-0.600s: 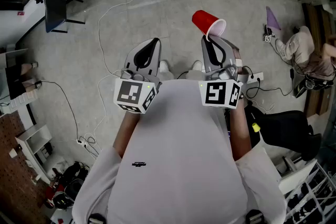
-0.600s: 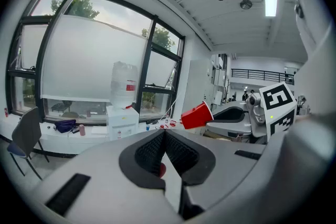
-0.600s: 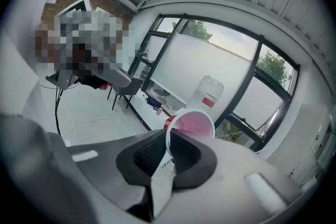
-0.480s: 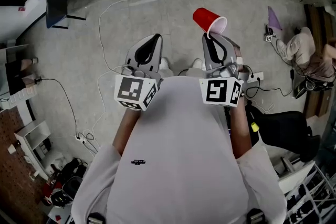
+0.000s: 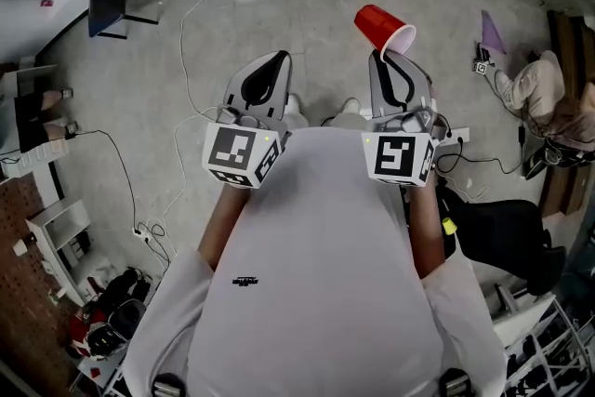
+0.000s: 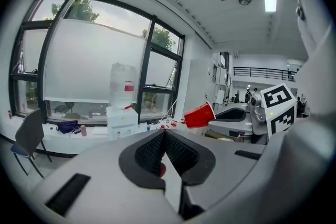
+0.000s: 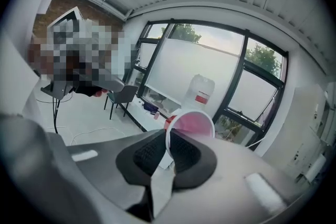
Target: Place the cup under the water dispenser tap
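Fingers (image 7: pixel 185 152) of the right gripper (image 5: pixel 391 62) are clamped on 1 side of the red cup (image 5: pixel 382 26), pinching its thin wall at the rim, with 1 pad inside the mouth and 1 outside. The cup hangs in the air, upper right of centre in the head view, tipped over so that its white interior faces back along the jaws. The water dispenser (image 6: pixel 122 119), a white cabinet topped by a clear bottle (image 6: pixel 122 84), stands at the window wall left of centre in the left gripper view and at the top edge in the head view, well apart from the cup; its tap is too small to make out. The left gripper (image 5: pixel 271 70), level with the right and left of it, has its 2 pads together on nothing. Judged risks: a rim-only pinch could let the cup pivot or its wall buckle on contact with the dispenser, and a cup not brought upright would tip when released. White cable (image 5: pixel 185 23) loops across the floor towards the dispenser and could catch a foot.
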`<state>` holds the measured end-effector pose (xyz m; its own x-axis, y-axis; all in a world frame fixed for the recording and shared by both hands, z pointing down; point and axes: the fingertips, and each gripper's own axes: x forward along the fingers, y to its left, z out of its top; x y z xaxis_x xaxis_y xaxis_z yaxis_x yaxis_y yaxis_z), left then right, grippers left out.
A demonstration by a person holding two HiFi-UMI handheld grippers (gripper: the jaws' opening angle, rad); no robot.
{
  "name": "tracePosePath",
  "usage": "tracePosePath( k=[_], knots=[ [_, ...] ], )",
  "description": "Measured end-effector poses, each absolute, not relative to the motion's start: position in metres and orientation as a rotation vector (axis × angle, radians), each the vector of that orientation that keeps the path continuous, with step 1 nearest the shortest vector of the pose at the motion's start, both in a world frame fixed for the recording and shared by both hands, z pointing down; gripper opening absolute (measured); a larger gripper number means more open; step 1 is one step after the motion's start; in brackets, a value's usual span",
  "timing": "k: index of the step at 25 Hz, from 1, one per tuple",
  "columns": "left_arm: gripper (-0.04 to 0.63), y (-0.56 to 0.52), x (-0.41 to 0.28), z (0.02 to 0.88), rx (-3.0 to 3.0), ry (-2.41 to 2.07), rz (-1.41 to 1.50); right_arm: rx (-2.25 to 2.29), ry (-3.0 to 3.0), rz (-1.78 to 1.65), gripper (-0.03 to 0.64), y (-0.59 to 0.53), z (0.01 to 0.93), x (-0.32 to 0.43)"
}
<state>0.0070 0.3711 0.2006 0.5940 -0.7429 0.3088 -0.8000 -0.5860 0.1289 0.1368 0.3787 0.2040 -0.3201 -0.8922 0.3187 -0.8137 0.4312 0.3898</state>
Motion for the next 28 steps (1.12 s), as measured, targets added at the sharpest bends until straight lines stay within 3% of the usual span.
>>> tracePosePath(
  k=[15,28],
  knots=[
    [0.002,0.379,0.056,0.194,2.559,-1.443,0.281,1.465,-2.347,-0.144,0.034,0.385,0.212,0.212],
    [0.002,0.325,0.033,0.205,2.472,-1.485,0.267,1.428,-2.387,-0.11,0.033,0.325,0.212,0.196]
  ],
)
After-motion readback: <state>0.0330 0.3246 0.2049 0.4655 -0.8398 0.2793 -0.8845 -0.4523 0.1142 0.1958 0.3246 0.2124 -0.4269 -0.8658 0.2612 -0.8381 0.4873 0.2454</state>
